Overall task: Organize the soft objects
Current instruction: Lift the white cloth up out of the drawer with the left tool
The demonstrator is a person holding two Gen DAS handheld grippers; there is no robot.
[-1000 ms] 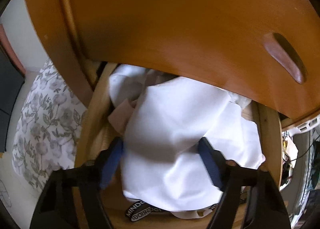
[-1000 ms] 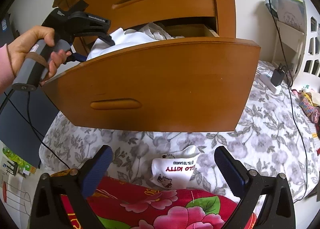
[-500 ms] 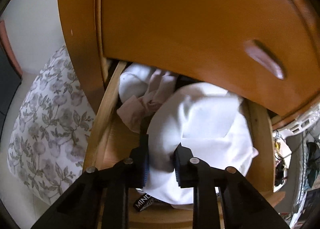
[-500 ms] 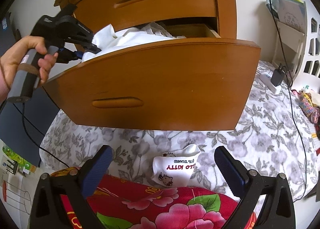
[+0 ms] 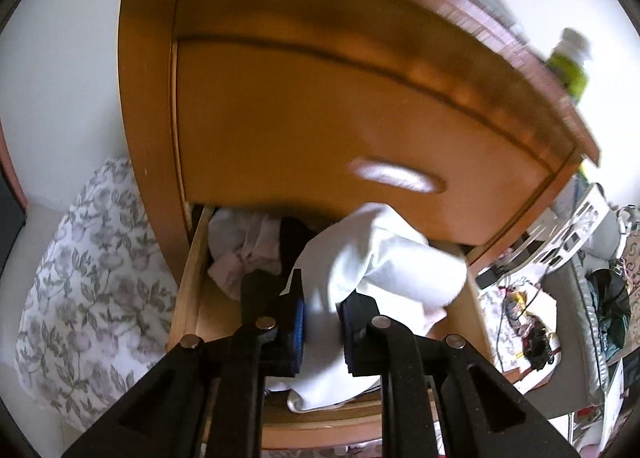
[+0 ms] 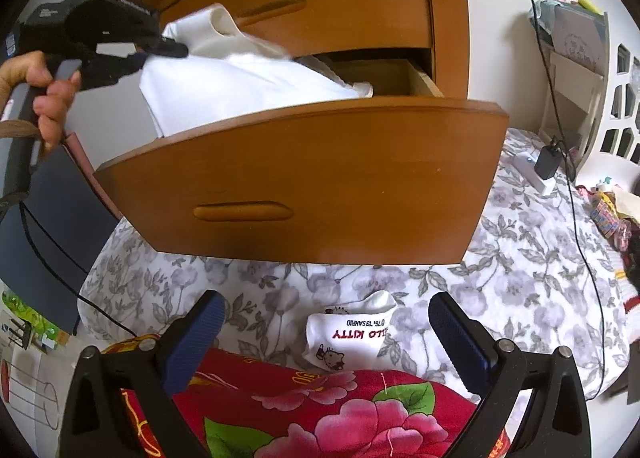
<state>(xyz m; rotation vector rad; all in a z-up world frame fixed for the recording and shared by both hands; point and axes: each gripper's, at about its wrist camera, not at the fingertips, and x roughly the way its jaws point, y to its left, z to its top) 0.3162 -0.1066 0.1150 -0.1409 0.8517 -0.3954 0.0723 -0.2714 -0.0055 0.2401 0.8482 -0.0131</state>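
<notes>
A wooden dresser has one drawer (image 6: 304, 178) pulled out over the bed. My left gripper (image 5: 320, 314) has its jaws closing, and the blue pads press a fold of a white cloth (image 5: 384, 266) that rises out of the drawer. In the right wrist view the left gripper (image 6: 168, 50) holds the white cloth (image 6: 248, 86) up above the drawer's left end. A pinkish cloth (image 5: 248, 254) lies deeper in the drawer. My right gripper (image 6: 326, 312) stands open, apart from a white printed sock (image 6: 348, 338) below it on the bed.
A grey floral bedspread (image 6: 520, 258) lies under the drawer, and a red flowered blanket (image 6: 320, 410) lies at the near edge. A charger (image 6: 546, 162) with its cable rests at the right. A green bottle (image 5: 568, 66) stands on the dresser top.
The left gripper's jaws went from wide apart to pinching the white cloth, then rose and pulled it up out of the drawer. The right gripper stayed still.
</notes>
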